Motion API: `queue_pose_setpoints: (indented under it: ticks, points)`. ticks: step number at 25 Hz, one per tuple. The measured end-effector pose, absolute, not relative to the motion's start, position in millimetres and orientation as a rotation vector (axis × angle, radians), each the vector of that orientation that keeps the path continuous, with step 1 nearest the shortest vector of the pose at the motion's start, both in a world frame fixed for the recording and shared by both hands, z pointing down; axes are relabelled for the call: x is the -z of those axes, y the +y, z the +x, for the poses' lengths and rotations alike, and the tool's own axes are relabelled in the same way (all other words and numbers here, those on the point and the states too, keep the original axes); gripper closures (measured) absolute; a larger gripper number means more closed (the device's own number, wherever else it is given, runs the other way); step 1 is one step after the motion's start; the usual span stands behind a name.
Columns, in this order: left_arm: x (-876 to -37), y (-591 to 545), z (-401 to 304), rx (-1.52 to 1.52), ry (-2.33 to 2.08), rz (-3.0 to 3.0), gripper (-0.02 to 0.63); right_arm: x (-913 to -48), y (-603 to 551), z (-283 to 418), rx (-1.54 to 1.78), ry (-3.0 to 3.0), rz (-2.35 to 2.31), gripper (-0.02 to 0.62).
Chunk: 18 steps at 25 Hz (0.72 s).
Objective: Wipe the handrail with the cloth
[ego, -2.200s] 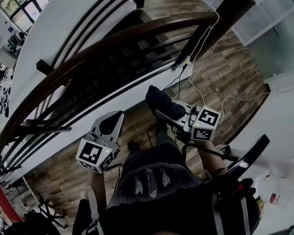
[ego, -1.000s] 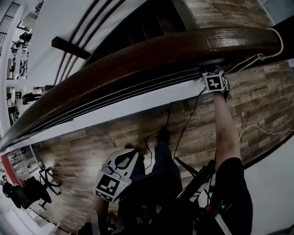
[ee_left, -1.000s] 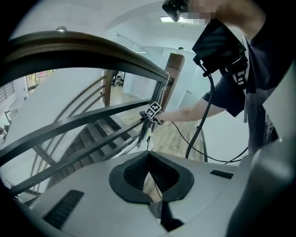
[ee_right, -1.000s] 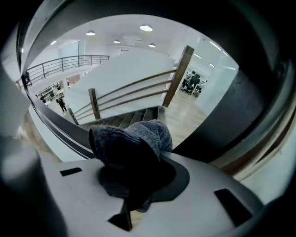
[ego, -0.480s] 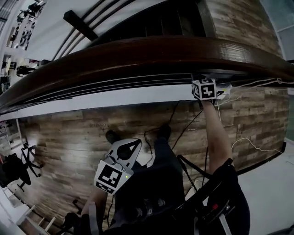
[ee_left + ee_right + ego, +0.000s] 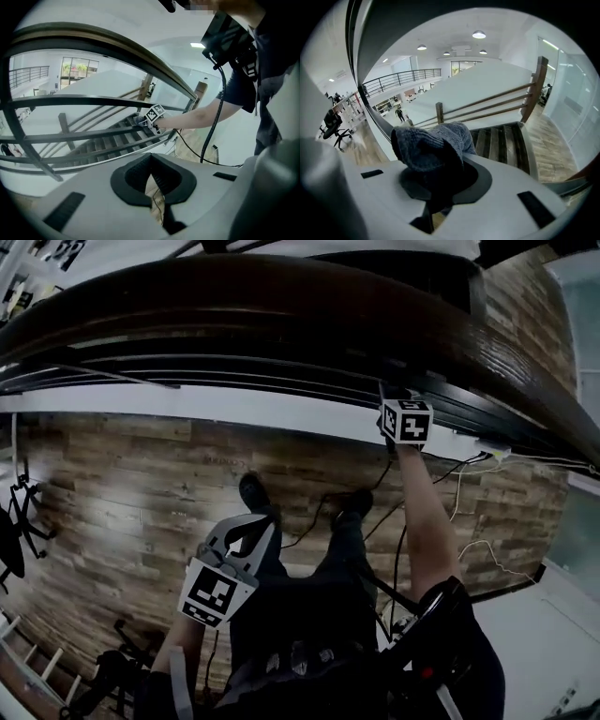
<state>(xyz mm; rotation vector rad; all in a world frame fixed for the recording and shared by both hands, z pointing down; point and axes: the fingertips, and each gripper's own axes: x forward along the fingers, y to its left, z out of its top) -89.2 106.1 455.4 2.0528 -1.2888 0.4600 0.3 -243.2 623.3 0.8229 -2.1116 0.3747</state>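
Observation:
The dark wooden handrail [image 6: 281, 306] curves across the top of the head view. My right gripper [image 6: 392, 396] is stretched out on a straight arm and sits against the rail's lower edge, its marker cube facing me. It is shut on a grey-blue cloth [image 6: 429, 147] that bulges up out of the jaws of my right gripper [image 6: 435, 165]. The head view hides the cloth behind the cube. My left gripper [image 6: 251, 529] hangs low near my body, away from the rail. Its pads [image 6: 161, 180] meet with nothing between them. The handrail [image 6: 140, 54] also arcs over the left gripper view.
Dark metal bars [image 6: 93, 136] run under the rail, with a white ledge [image 6: 234, 407] below them. Stair treads [image 6: 506, 145] drop beyond the rail. Wood plank floor [image 6: 122, 484] lies underneath, with loose cables [image 6: 469, 549] at the right and an office chair [image 6: 7, 540] at the left.
My right gripper rose with the cloth from in front of my body to the handrail, then shifted a little left along it. The left gripper stayed low. My view swung toward the rail.

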Motion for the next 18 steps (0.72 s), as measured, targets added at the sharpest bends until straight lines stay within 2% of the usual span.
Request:
queue_pose_setpoints:
  ticks: [6,12,18]
  points:
    - [-460,146,-171,-0.31,-1.452,1.938,0.598,-624,-173,-164,-0.341,-2.199,0.66,0.552]
    - [-470,192,-218,-0.232,-1.562,1.819,0.598,-624,-96,-317,-0.16,-2.24,0.393,0.552]
    - [-488,229,-260,-0.146,-1.675,1.657,0.598,-631,-43,-441,-0.04,-2.268,0.181,0.552]
